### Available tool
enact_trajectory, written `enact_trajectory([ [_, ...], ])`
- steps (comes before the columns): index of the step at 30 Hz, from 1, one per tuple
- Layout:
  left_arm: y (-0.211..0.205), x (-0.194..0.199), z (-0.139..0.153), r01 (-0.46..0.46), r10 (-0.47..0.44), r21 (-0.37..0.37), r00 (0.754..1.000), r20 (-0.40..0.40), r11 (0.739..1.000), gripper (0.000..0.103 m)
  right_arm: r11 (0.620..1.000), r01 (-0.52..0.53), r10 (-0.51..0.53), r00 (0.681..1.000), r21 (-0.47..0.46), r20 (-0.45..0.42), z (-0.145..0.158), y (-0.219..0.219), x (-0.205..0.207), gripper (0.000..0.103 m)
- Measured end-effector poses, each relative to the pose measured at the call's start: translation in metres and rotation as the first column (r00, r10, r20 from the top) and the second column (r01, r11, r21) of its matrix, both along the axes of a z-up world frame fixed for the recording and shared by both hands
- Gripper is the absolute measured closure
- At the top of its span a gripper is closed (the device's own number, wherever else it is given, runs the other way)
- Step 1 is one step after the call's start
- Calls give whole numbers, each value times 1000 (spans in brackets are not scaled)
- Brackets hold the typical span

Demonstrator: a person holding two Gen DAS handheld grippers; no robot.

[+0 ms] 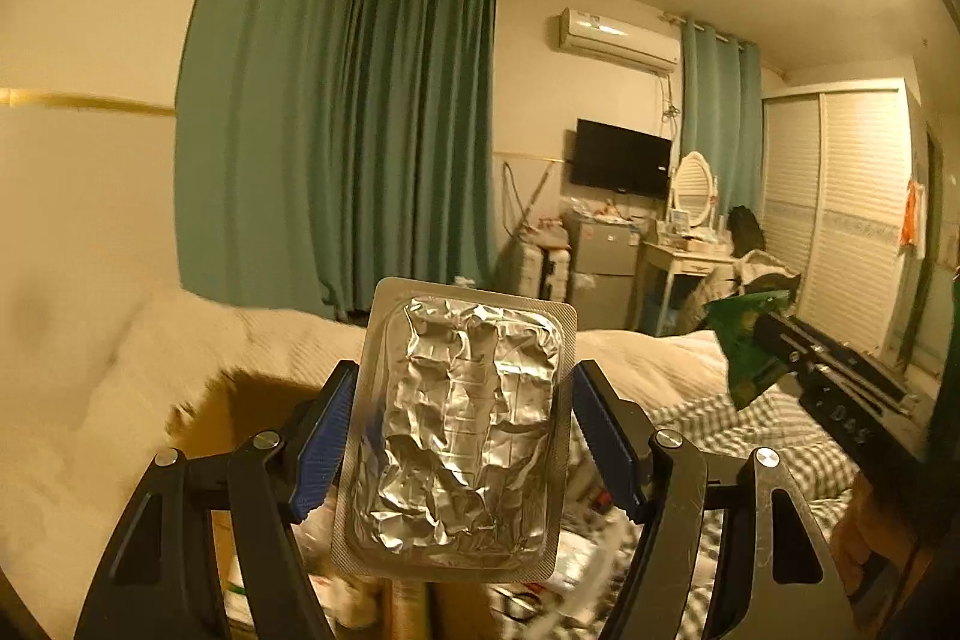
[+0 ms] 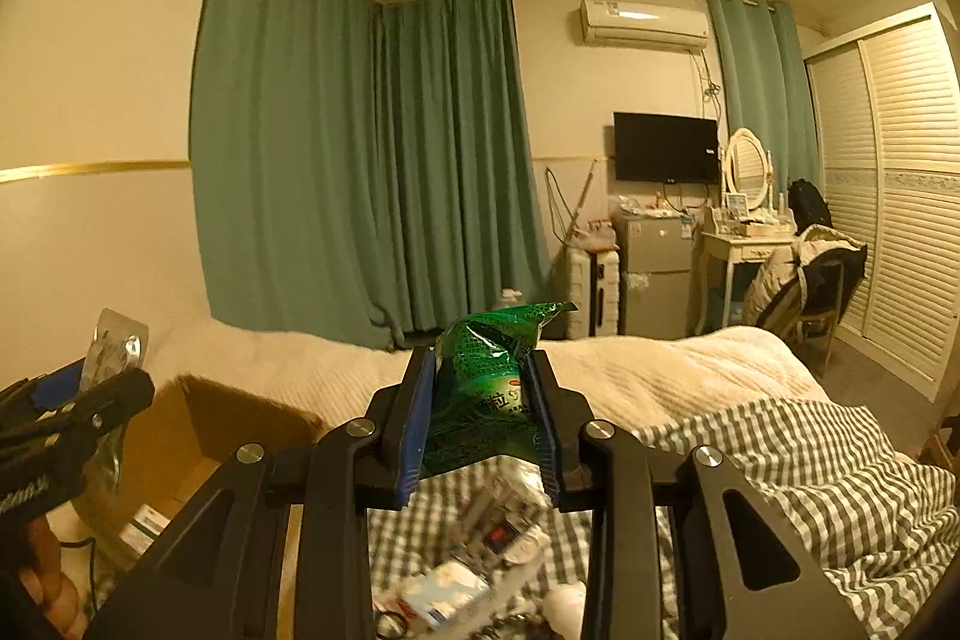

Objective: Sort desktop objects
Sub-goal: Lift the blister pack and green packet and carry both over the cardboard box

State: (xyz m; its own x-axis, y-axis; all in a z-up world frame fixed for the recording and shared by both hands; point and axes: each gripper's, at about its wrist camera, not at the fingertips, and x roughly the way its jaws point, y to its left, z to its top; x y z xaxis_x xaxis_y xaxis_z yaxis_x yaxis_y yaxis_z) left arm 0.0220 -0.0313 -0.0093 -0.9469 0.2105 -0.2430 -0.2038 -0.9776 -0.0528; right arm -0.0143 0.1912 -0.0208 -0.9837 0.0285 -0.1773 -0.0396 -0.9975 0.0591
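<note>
Your left gripper (image 1: pixel 459 418) has its jaws clenched on a silver blister pack (image 1: pixel 462 430), the blue pads pressing its two long edges; the pack stands upright between them, crumpled foil side toward the camera, raised clear of everything below. Your right gripper (image 2: pixel 480 412) has its jaws clenched, narrower, on a green snack packet (image 2: pixel 489 370), which is squeezed at the middle and sticks up past the pads with its crumpled top leaning right. In the left wrist view the right gripper (image 1: pixel 774 346) shows at the right edge with the same green packet at its tip; in the right wrist view the left gripper (image 2: pixel 90 388) shows at the left edge with the blister pack edge-on above it, so the two tools are side by side but apart. Beneath the jaws lies a blurred heap of small boxes and packets (image 2: pixel 468 568) on a green-and-white checked sheet (image 2: pixel 810 478). Just left of that heap stands an open cardboard box (image 2: pixel 198 436). Beyond both runs the bed with a cream blanket (image 2: pixel 660 370). Far off are teal curtains (image 2: pixel 360 160), a wall television (image 2: pixel 665 147) and a small fridge (image 2: pixel 657 268).
</note>
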Motion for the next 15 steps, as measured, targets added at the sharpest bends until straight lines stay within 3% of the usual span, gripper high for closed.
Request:
enact_trajectory([
  [8,-23,-8,18,-53,51,-62,998,-33,997,30,998,-54,53,998,-25,-44,18,-34,-7,73],
  [15,-55,-21,5,-115,114,-63,993,-13,991,30,993,-113,112,993,-46,-40,15,-67,-15,73],
])
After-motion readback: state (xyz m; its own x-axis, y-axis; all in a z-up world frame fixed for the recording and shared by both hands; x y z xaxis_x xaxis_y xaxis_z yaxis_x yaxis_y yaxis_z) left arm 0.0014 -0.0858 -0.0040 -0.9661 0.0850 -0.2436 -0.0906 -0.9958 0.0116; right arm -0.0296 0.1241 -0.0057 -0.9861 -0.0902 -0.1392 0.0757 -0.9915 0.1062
